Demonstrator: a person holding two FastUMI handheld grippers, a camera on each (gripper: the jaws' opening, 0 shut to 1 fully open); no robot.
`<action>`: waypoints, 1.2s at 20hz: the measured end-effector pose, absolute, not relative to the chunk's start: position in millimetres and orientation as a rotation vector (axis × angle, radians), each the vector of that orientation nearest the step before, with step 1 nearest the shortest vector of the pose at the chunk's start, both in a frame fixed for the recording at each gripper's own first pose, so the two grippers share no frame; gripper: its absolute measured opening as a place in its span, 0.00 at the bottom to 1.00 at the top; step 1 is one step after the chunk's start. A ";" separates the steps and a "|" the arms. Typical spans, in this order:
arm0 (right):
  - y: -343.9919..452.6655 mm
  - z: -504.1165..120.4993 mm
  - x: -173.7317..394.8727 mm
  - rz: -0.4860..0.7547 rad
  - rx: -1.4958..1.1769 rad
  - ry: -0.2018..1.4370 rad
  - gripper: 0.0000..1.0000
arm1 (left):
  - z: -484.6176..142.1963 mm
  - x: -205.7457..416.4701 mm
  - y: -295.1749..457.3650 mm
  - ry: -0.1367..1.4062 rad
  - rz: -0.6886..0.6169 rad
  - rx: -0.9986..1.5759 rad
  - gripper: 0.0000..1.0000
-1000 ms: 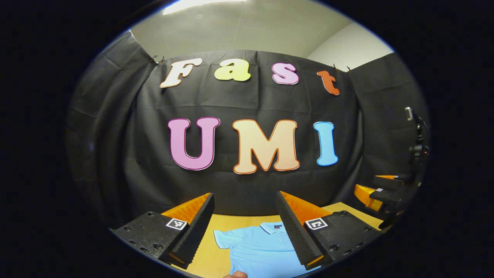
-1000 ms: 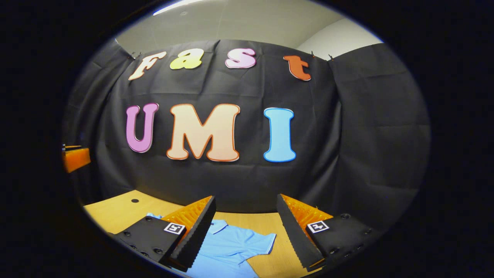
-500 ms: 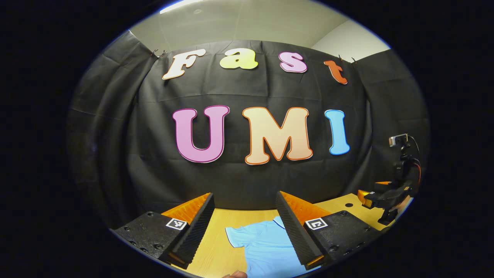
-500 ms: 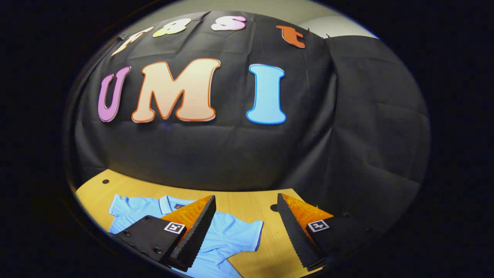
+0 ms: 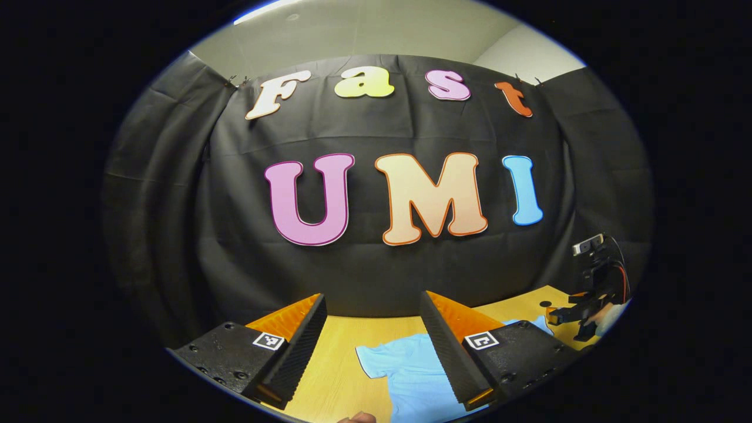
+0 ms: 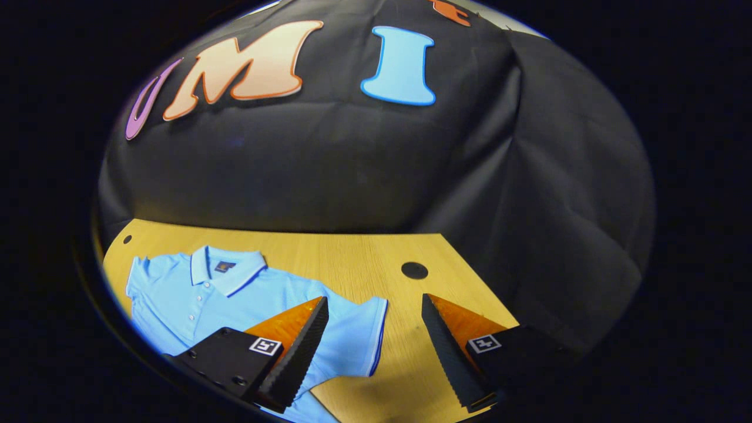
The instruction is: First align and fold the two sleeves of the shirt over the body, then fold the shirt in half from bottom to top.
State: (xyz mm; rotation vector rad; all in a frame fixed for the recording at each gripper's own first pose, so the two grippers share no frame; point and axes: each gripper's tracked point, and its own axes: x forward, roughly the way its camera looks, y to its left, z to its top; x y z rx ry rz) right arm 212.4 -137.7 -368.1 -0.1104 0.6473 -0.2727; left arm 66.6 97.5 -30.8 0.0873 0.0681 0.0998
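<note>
A light-blue shirt [image 6: 235,294] lies flat on the wooden table [image 6: 352,258], its sleeve [image 6: 358,329] between the wide-open, empty right gripper [image 6: 373,346] fingers. A dark hole [image 6: 414,270] sits at 12 o'clock — bare wood around. The left gripper [image 5: 373,346] gapes empty too — its shirt sleeve [image 5: 393,361] lies between the fingers.

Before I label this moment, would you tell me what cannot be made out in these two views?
- Shirt hem: right gripper view, cut off by the lower edge and covered by the right gripper.
- Shirt collar and buttons: left gripper view, hidden behind the left gripper.
- Far gripper: left gripper view, too small at the edge to tell whether it is open.
</note>
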 end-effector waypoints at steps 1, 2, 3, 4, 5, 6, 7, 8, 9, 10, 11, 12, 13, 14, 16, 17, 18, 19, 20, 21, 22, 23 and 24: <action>-140.6 -378.9 210.2 -0.281 -0.108 0.677 1.00 | -33.1 68.4 98.5 0.075 0.103 0.084 0.95; -142.9 -391.5 209.5 -0.284 -0.103 0.709 0.99 | -37.0 68.9 99.7 0.084 0.106 0.081 0.95; -144.6 -403.3 207.7 -0.284 -0.102 0.735 1.00 | -40.0 69.4 101.8 0.092 0.111 0.077 0.95; -146.6 -414.9 205.4 -0.288 -0.101 0.766 0.99 | -43.0 69.3 104.1 0.100 0.117 0.073 0.95; -146.8 -425.8 200.4 -0.286 -0.087 0.801 1.00 | -44.5 70.3 105.7 0.107 0.122 0.070 0.95; -146.4 -435.3 197.4 -0.286 -0.070 0.834 1.00 | -47.1 70.9 108.1 0.114 0.128 0.067 0.95; -148.3 -443.8 194.6 -0.296 -0.057 0.864 1.00 | -48.8 71.2 109.5 0.119 0.133 0.064 0.95; -149.3 -449.1 194.0 -0.302 -0.043 0.881 0.99 | -51.4 70.7 111.0 0.125 0.137 0.062 0.95; -149.7 -453.3 193.1 -0.306 -0.024 0.892 0.99 | -52.2 71.2 112.2 0.130 0.141 0.060 0.95; -149.2 -456.6 193.3 -0.306 0.000 0.907 0.99 | -54.1 71.2 113.5 0.135 0.146 0.060 0.94; -148.2 -457.5 195.7 -0.307 0.033 0.907 0.99 | -54.6 70.8 114.3 0.138 0.148 0.057 0.95; -147.3 -460.2 197.3 -0.309 0.060 0.914 0.98 | -56.5 70.6 114.2 0.140 0.150 0.055 0.95; -143.9 -463.8 196.3 -0.310 0.095 0.929 0.97 | -56.8 71.4 115.1 0.142 0.153 0.054 0.95; -144.5 -462.2 199.0 -0.309 0.098 0.917 0.94 | -57.3 72.1 115.4 0.143 0.155 0.052 0.96; -138.2 -463.9 199.0 -0.286 0.099 0.912 0.78 | -59.9 71.8 114.9 0.147 0.157 0.046 0.95; -133.7 -464.0 199.5 -0.264 0.104 0.910 0.64 | -61.0 71.9 113.8 0.150 0.156 0.042 0.95; -130.6 -462.1 198.9 -0.263 0.105 0.912 0.50 | -61.5 71.2 114.0 0.154 0.158 0.038 0.95; -127.4 -460.8 199.5 -0.252 0.112 0.906 0.36 | -63.2 71.6 114.2 0.159 0.158 0.033 0.94; -124.9 -459.9 198.9 -0.251 0.114 0.908 0.22 | -65.3 70.6 115.0 0.163 0.160 0.029 0.96; -123.3 -462.0 200.2 -0.243 0.125 0.911 0.09 | -65.2 70.0 116.3 0.166 0.163 0.026 0.96; -118.7 -460.9 199.0 -0.233 0.137 0.916 0.08 | -65.9 69.0 117.7 0.167 0.167 0.025 0.96; -117.1 -459.0 198.9 -0.225 0.138 0.913 0.08 | -64.7 68.1 120.3 0.166 0.172 0.025 0.96; -114.3 -454.8 200.9 -0.217 0.139 0.903 0.08 | -65.2 68.1 121.2 0.165 0.175 0.024 0.96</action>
